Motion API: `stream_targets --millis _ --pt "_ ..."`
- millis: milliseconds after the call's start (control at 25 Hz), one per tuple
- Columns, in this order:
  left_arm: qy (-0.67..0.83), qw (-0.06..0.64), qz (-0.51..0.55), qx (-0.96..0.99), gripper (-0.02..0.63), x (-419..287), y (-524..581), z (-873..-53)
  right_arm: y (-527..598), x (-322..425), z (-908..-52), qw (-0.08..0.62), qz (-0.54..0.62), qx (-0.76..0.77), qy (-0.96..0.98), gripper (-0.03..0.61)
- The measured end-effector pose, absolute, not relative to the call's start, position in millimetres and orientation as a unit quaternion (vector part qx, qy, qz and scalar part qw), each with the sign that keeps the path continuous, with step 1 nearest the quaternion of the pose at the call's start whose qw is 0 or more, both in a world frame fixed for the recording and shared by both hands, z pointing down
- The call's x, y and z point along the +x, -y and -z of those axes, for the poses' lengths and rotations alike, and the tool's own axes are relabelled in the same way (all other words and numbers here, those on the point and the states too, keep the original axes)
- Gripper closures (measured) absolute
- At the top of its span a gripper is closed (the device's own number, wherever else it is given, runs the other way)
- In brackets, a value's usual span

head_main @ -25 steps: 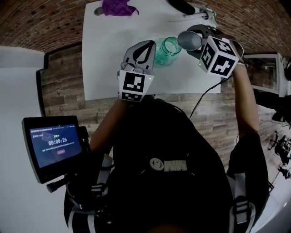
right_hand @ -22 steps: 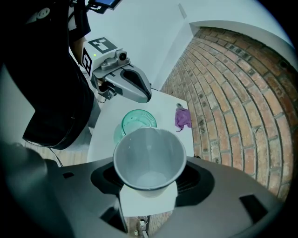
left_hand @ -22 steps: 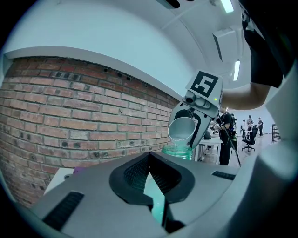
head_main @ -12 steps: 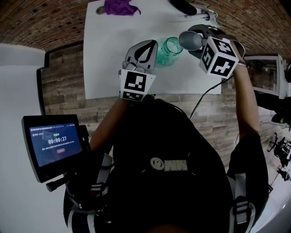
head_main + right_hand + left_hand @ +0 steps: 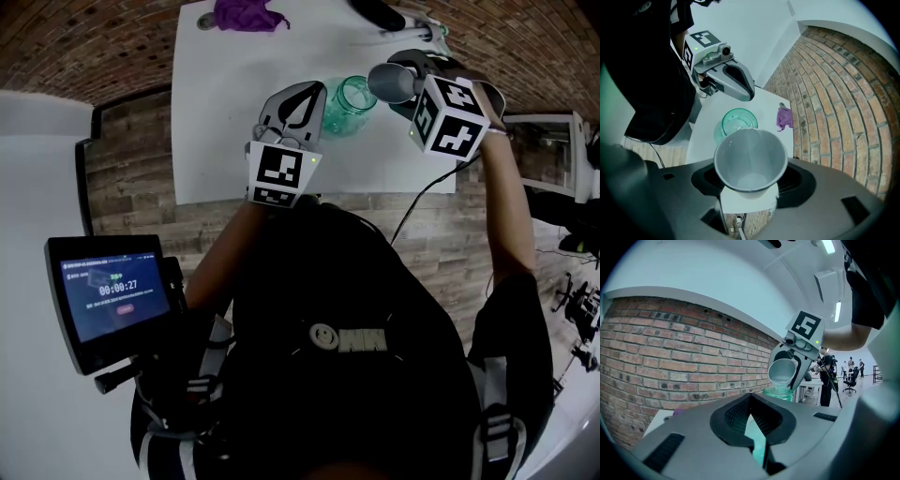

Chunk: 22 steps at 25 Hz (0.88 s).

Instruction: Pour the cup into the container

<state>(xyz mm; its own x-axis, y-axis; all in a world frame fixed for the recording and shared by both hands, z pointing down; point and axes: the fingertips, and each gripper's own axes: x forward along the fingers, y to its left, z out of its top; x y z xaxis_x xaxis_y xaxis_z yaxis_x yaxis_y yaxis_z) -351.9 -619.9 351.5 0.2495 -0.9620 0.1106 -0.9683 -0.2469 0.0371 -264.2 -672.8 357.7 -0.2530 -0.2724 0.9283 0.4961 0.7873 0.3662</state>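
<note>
Right gripper (image 5: 405, 86): we see its jaws spread wide and pinching the grey plastic cup (image 5: 750, 159) by its sides, the gripper pointing steeply down.
Cup: it is tipped, with its mouth just above the rim of the green glass jar (image 5: 349, 101). The right gripper view looks into its open mouth. We cannot tell whether anything runs out.
Jar: it stands upright on the white table (image 5: 216, 141), near the table's middle, with its mouth open.
Left gripper (image 5: 302, 103): we see its jaws pressed together with nothing between them. It is held about level, with its tip just beside the jar on the side away from the cup.
Purple cloth (image 5: 246, 14): it lies crumpled at the table's far edge, well apart from the jar.
</note>
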Motion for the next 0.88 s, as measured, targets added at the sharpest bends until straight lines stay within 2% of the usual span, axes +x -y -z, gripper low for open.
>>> stream_targets --millis 880 --pt "0.619 0.053 -0.030 0.783 0.611 -357.4 620.9 -352.2 676.9 -267.5 -357.1 0.615 0.345 -0.078 0.704 0.288"
